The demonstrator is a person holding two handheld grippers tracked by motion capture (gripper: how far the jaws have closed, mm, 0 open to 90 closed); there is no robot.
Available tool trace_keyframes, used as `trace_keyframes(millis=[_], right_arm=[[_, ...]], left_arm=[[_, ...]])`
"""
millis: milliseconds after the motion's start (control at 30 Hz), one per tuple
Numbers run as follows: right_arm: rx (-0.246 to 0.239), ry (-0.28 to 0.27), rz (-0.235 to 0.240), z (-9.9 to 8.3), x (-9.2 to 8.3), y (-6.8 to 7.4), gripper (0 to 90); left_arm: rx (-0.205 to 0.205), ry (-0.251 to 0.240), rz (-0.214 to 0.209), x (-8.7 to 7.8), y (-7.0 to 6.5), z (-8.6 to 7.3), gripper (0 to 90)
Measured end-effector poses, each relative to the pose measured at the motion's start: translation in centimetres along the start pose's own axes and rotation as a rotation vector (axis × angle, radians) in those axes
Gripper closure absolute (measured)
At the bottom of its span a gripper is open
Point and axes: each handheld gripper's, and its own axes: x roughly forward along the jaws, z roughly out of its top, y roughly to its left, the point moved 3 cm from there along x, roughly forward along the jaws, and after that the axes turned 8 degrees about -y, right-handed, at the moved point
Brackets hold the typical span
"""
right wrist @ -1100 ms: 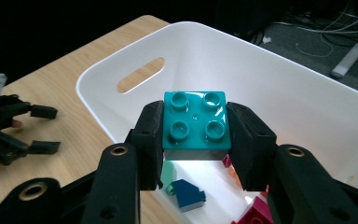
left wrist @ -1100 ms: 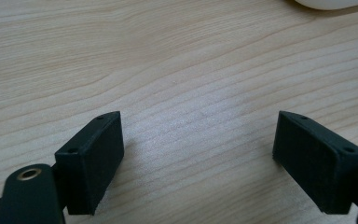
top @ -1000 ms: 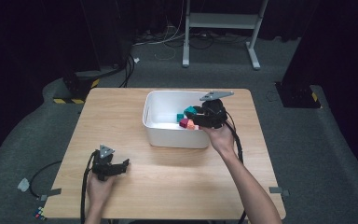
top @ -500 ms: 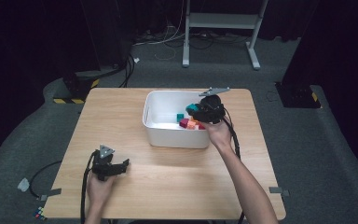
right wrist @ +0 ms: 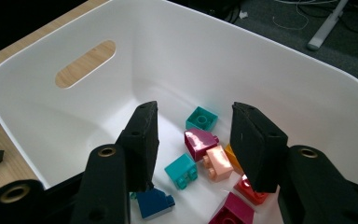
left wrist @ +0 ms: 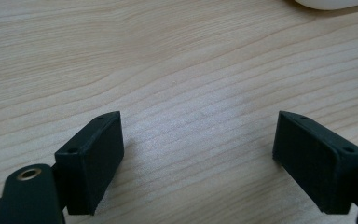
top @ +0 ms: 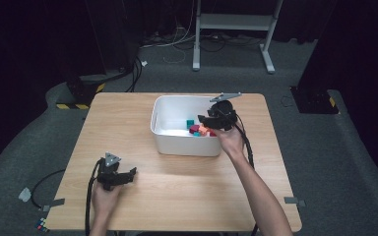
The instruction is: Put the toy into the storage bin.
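White bin (right wrist: 307,88) holds coloured bricks (right wrist: 200,156); the right gripper (right wrist: 193,144), jaws just opening, hangs empty above them, the left gripper (left wrist: 198,154) spread over bare table (left wrist: 168,56).

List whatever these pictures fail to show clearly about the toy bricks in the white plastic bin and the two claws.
- Dark blue toy brick: right gripper view, partly hidden behind the right claw.
- Red toy brick and orange toy brick: same view, mostly covered by the claw's other jaw.
- Brick count in the white plastic bin: high view, too small, and the hand overlaps them.
- Left claw: its body is cut off by the bottom edge of the left gripper view.
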Motion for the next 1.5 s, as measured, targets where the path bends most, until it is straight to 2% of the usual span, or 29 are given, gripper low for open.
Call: trace_keyframes(millis=[767, 1500], right_arm=[[-0.033, -0.053, 0.011, 0.1, -2.0, 0.7, 50.1], [-0.029, -0.078, 0.035, -0.5, -3.9, 1.0, 49.6]], left_arm=[[0.000, 0.000, 0.000, 0.0, 0.0, 0.0, 16.4], [0.000, 0.000, 0.000, 0.0, 0.0, 0.0, 16.3]])
